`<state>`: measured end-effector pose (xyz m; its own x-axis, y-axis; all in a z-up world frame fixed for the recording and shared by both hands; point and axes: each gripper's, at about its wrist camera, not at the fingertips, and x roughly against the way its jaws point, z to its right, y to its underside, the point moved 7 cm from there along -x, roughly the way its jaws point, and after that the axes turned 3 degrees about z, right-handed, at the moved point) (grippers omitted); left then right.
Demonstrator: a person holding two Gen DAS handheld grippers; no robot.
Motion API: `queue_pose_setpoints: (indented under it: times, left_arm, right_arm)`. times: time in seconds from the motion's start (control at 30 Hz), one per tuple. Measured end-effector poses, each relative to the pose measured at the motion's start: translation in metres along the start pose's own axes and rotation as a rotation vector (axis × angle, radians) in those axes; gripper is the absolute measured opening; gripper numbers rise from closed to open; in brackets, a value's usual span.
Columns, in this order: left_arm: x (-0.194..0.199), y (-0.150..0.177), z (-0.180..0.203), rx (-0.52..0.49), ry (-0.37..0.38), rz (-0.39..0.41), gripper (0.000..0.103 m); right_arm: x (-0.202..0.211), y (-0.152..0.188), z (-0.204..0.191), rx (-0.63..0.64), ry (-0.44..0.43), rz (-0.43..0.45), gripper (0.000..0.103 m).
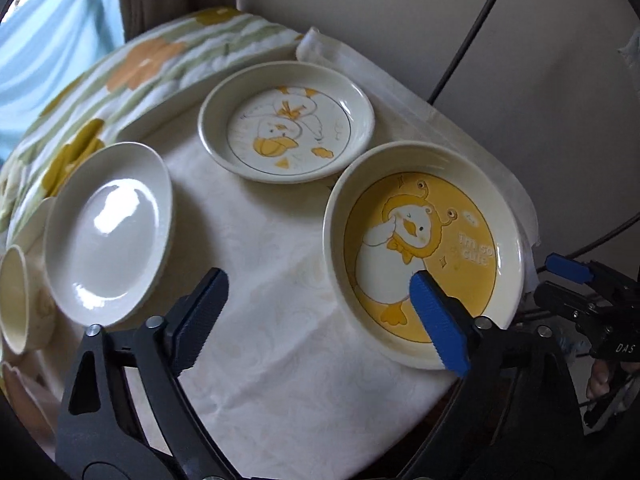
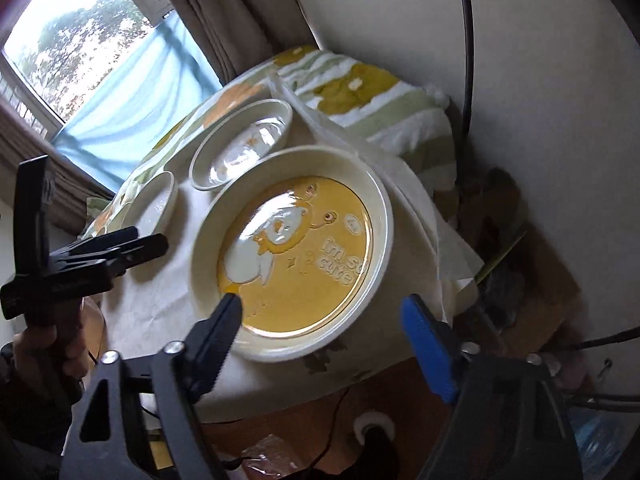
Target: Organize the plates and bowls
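Observation:
Three dishes lie on a white tablecloth (image 1: 260,340). A deep plate with a yellow duck picture (image 1: 424,256) sits at the right, a white duck plate (image 1: 286,120) behind it, and a plain white plate (image 1: 110,232) at the left. My left gripper (image 1: 320,280) hangs open above the cloth, its blue finger overlapping the yellow plate's near side. In the right wrist view my right gripper (image 2: 322,306) is open over the yellow plate (image 2: 296,256), black finger above the inside, blue finger outside the rim. Nothing is held.
A cream cup (image 1: 20,304) stands at the far left edge beside the plain plate. A floral blanket (image 1: 100,92) lies behind the table, with a window and curtain (image 2: 100,80) beyond. Black cables (image 1: 472,32) run along the wall. Clutter sits on the floor at right (image 2: 520,280).

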<state>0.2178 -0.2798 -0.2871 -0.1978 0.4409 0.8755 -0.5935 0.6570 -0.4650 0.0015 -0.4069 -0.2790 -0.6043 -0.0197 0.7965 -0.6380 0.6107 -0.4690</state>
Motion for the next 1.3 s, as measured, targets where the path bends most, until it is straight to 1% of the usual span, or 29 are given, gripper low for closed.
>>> queue_pose_setpoints:
  times: [0.07,0.1,0.13,0.17,0.2,0.23,0.27,0.3,0.33,0.37,0.4,0.43,0.47,0.53,0.63,0.77,0.93,1.07,1.17,1.3]
  left_arm:
    - [-0.023,-0.004,-0.001,-0.013,0.033,-0.045,0.074]
    - [-0.032,-0.005,0.0,-0.019,0.048,-0.062,0.07]
    - [-0.039,-0.006,0.001,-0.026,0.054,-0.079,0.068]
    - [-0.045,-0.007,0.002,-0.034,0.06,-0.092,0.064]
    - [-0.05,-0.007,0.003,-0.044,0.068,-0.105,0.06]
    - [-0.055,-0.007,0.005,-0.057,0.072,-0.118,0.057]
    - [-0.059,-0.006,0.007,-0.071,0.075,-0.131,0.05]
    - [-0.062,-0.005,0.008,-0.082,0.078,-0.145,0.043]
    - [-0.065,-0.003,0.01,-0.092,0.081,-0.156,0.039]
    - [-0.068,-0.004,0.011,-0.097,0.09,-0.159,0.032]
    - [-0.067,-0.004,0.013,-0.101,0.098,-0.16,0.026]
    - [-0.067,-0.004,0.015,-0.103,0.105,-0.164,0.024]
    - [-0.067,-0.005,0.016,-0.109,0.099,-0.167,0.024]
    - [-0.067,-0.005,0.018,-0.123,0.084,-0.171,0.024]
    - [-0.066,-0.005,0.02,-0.139,0.07,-0.172,0.024]
    - [-0.066,-0.006,0.025,-0.158,0.038,-0.169,0.024]
    - [-0.057,-0.004,0.029,-0.181,0.035,-0.161,0.024]
    - [-0.042,-0.002,0.029,-0.166,0.033,-0.146,0.024]
    - [-0.02,0.003,0.032,-0.147,0.027,-0.121,0.024]
    - [0.004,0.002,0.022,-0.087,0.011,-0.087,0.024]
  right_arm:
    - [-0.014,-0.002,0.007,-0.019,-0.003,-0.017,0.061]
    - [-0.02,-0.003,0.01,-0.03,-0.004,-0.028,0.059]
    - [-0.024,-0.005,0.012,-0.04,-0.009,-0.035,0.054]
    - [-0.028,-0.005,0.014,-0.048,-0.012,-0.038,0.049]
    - [-0.031,-0.006,0.016,-0.059,-0.014,-0.044,0.047]
    - [-0.033,-0.007,0.018,-0.066,-0.012,-0.044,0.041]
    - [-0.034,-0.006,0.02,-0.081,-0.011,-0.043,0.034]
    - [-0.036,-0.004,0.022,-0.101,-0.014,-0.049,0.033]
    - [-0.039,-0.005,0.024,-0.115,-0.017,-0.053,0.03]
    - [-0.041,-0.005,0.026,-0.127,-0.018,-0.054,0.027]
    - [-0.04,-0.004,0.026,-0.134,-0.019,-0.054,0.025]
    - [-0.04,-0.003,0.026,-0.136,-0.019,-0.053,0.023]
    - [-0.04,-0.003,0.025,-0.137,-0.019,-0.051,0.02]
    - [-0.042,-0.005,0.024,-0.137,-0.011,-0.052,0.019]
    - [-0.045,-0.008,0.025,-0.144,-0.013,-0.057,0.019]
    - [-0.048,-0.011,0.025,-0.125,0.006,-0.07,0.019]
    - [-0.047,-0.013,0.025,-0.11,0.023,-0.082,0.019]
    - [-0.04,-0.016,0.023,-0.092,0.024,-0.081,0.019]
    - [-0.032,-0.021,0.016,-0.059,0.019,-0.074,0.019]
    - [-0.02,-0.034,0.0,0.013,-0.004,-0.072,0.019]
